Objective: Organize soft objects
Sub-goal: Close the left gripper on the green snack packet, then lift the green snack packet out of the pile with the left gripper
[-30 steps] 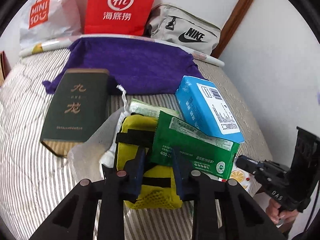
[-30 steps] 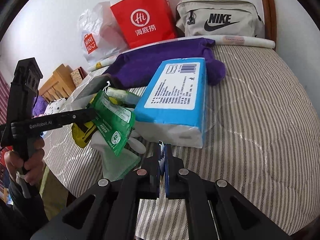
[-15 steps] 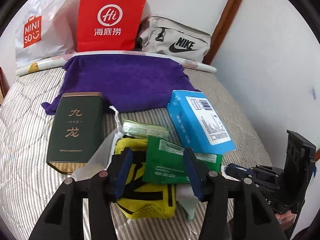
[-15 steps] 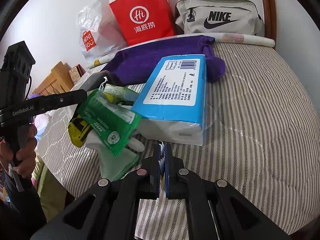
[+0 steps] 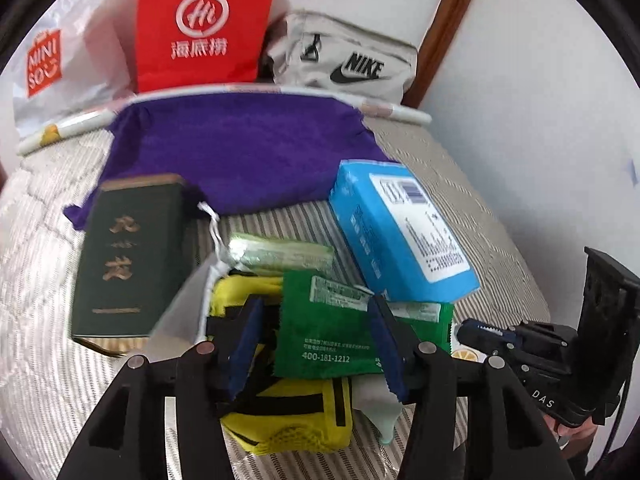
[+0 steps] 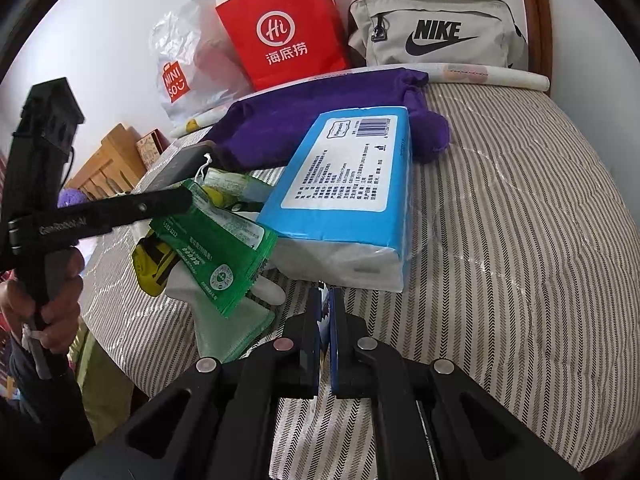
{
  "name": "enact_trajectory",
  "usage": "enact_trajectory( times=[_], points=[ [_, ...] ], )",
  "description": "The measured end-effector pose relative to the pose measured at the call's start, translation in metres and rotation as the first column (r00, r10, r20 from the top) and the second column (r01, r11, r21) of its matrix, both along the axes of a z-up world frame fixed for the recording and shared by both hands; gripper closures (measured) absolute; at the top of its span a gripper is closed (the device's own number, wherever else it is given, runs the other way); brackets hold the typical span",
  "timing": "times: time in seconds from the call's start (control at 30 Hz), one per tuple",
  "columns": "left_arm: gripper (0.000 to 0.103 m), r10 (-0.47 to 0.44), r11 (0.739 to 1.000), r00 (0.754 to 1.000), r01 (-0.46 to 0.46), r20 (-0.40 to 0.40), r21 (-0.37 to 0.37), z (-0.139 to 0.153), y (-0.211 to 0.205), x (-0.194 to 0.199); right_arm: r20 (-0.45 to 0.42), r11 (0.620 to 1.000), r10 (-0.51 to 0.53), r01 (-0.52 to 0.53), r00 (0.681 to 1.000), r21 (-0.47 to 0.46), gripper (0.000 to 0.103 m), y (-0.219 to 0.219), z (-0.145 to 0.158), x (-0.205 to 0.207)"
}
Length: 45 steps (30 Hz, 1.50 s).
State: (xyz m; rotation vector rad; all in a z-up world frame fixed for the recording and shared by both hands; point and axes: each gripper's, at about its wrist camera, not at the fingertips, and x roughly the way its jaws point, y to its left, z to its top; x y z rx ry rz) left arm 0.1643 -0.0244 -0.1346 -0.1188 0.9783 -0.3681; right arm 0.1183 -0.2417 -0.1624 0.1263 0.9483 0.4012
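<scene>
On the striped bed a green wipes packet lies on a yellow pouch, beside a blue tissue pack and a purple cloth. My left gripper is open, its pads on either side of the green packet. My right gripper is shut with nothing visibly held, just in front of the blue tissue pack at the bed's near edge.
A dark green box lies left of the pile. A red paper bag, a white Miniso bag and a grey Nike bag stand along the wall behind the bed. A wooden rack stands to the left.
My left gripper opened wide, drew back off the yellow pouch, then moved forward around the green packet. My right gripper stayed shut in place.
</scene>
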Motion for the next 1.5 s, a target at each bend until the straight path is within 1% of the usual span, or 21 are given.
enact_trajectory(
  times=[0.03, 0.07, 0.1, 0.17, 0.2, 0.27, 0.37, 0.5, 0.63, 0.77, 0.87, 1.0, 1.1, 1.17, 1.23, 1.3, 1.37, 1.4, 1.5],
  points=[
    [0.053, -0.001, 1.0, 1.0, 0.001, 0.001, 0.001, -0.002, -0.001, 0.0, -0.002, 1.0, -0.001, 0.001, 1.0, -0.001, 0.099, 0.0, -0.001, 0.0],
    [0.061, -0.005, 1.0, 1.0, 0.005, 0.006, 0.002, -0.003, -0.001, 0.0, -0.004, 1.0, -0.002, 0.002, 1.0, -0.002, 0.099, -0.001, -0.001, 0.001],
    [0.074, -0.013, 1.0, 1.0, 0.013, 0.003, -0.004, -0.003, -0.001, 0.0, -0.006, 1.0, -0.001, 0.001, 1.0, -0.002, 0.099, 0.0, -0.002, 0.001],
    [0.082, -0.016, 0.999, 1.0, 0.015, -0.004, -0.028, -0.003, 0.001, 0.0, -0.008, 1.0, -0.002, 0.002, 1.0, -0.004, 0.099, 0.0, -0.003, 0.002],
    [0.088, -0.018, 0.999, 1.0, 0.018, -0.005, -0.04, -0.002, 0.002, -0.001, -0.009, 1.0, -0.002, 0.002, 1.0, -0.005, 0.099, 0.0, -0.003, 0.003],
    [0.09, -0.018, 0.998, 1.0, 0.017, -0.001, -0.06, -0.001, 0.005, -0.003, -0.008, 1.0, -0.001, 0.001, 1.0, -0.007, 0.099, 0.0, -0.003, 0.003],
    [0.099, -0.01, 0.996, 1.0, 0.01, 0.007, -0.083, 0.001, 0.01, -0.007, -0.006, 1.0, -0.002, 0.002, 1.0, -0.009, 0.099, 0.001, -0.002, 0.003],
    [0.099, -0.008, 0.987, 1.0, 0.01, 0.014, -0.158, 0.01, 0.02, -0.016, 0.0, 1.0, -0.006, 0.006, 1.0, -0.009, 0.099, 0.001, 0.0, 0.002],
    [0.099, 0.018, 0.983, 0.999, -0.01, 0.041, -0.182, 0.023, 0.031, -0.026, 0.005, 1.0, -0.012, 0.012, 1.0, -0.013, 0.099, 0.002, 0.002, 0.0],
    [0.099, 0.053, 0.978, 0.996, -0.037, 0.069, -0.205, 0.036, 0.051, -0.04, 0.017, 1.0, -0.012, 0.013, 1.0, -0.02, 0.099, 0.004, 0.007, -0.004],
    [0.099, 0.103, 0.975, 0.991, -0.085, 0.081, -0.204, 0.043, 0.073, -0.052, 0.027, 1.0, -0.013, 0.014, 1.0, -0.025, 0.099, 0.007, 0.012, -0.008],
    [0.099, 0.19, 0.966, 0.979, -0.172, 0.079, -0.193, 0.042, 0.112, -0.066, 0.044, 0.999, -0.014, 0.015, 0.999, -0.033, 0.099, 0.01, 0.017, -0.012],
    [0.099, 0.253, 0.951, 0.965, -0.237, 0.064, -0.197, 0.033, 0.142, -0.076, 0.049, 0.999, -0.013, 0.015, 0.999, -0.041, 0.099, 0.012, 0.019, -0.014],
    [0.099, 0.287, 0.943, 0.957, -0.274, 0.047, -0.189, 0.023, 0.157, -0.08, 0.049, 0.999, -0.013, 0.015, 0.999, -0.047, 0.099, 0.014, 0.019, -0.015],
    [0.099, 0.331, 0.932, 0.944, -0.322, 0.022, -0.167, 0.007, 0.172, -0.082, 0.046, 0.998, -0.015, 0.017, 0.999, -0.053, 0.099, 0.016, 0.019, -0.015],
    [0.099, 0.365, 0.916, 0.931, -0.364, -0.024, -0.171, -0.013, 0.188, -0.082, 0.044, 0.998, -0.016, 0.018, 0.999, -0.058, 0.099, 0.018, 0.018, -0.014],
    [0.099, 0.372, 0.913, 0.926, -0.376, -0.058, -0.158, -0.029, 0.194, -0.083, 0.043, 0.998, -0.012, 0.015, 0.999, -0.066, 0.099, 0.021, 0.018, -0.014],
    [0.099, 0.376, 0.913, 0.923, -0.384, -0.076, -0.137, -0.039, 0.195, -0.082, 0.043, 0.997, -0.009, 0.012, 0.999, -0.072, 0.099, 0.023, 0.018, -0.015],
    [0.099, 0.359, 0.926, 0.928, -0.368, -0.1, -0.087, -0.054, 0.192, -0.082, 0.043, 0.996, -0.002, 0.005, 0.999, -0.084, 0.099, 0.028, 0.018, -0.015]
  ],
)
